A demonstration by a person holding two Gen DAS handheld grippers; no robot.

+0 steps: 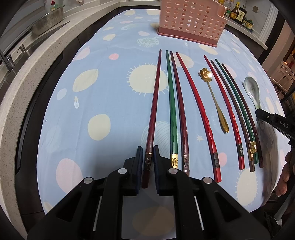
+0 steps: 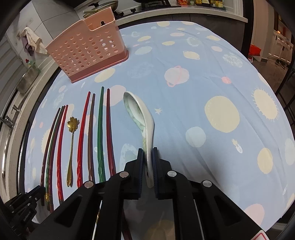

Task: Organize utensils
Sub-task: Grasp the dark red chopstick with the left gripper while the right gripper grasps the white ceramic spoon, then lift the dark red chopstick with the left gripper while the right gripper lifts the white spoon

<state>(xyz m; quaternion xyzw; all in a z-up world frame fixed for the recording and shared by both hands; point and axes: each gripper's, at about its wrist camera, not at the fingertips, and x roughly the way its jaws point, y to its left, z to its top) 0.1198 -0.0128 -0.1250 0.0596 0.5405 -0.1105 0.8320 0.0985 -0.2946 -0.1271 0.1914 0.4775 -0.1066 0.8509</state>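
Observation:
My left gripper (image 1: 148, 147) is shut on the thick end of a dark red chopstick (image 1: 155, 96), the leftmost of several chopsticks lying side by side on the blue tablecloth (image 1: 103, 96). My right gripper (image 2: 147, 149) is shut on the handle of a white ceramic spoon (image 2: 140, 112), whose bowl points away toward the far side. In the left wrist view that spoon (image 1: 251, 88) lies at the right end of the row, with the right gripper (image 1: 265, 116) on its handle. A gold flower spoon (image 1: 214, 97) lies between the two chopstick groups.
A pink perforated utensil holder (image 1: 191, 20) (image 2: 86, 49) stands upright at the far end of the table. A stone counter with a tap (image 1: 8, 61) runs along the left. Sauce bottles (image 1: 237, 13) line the back right counter.

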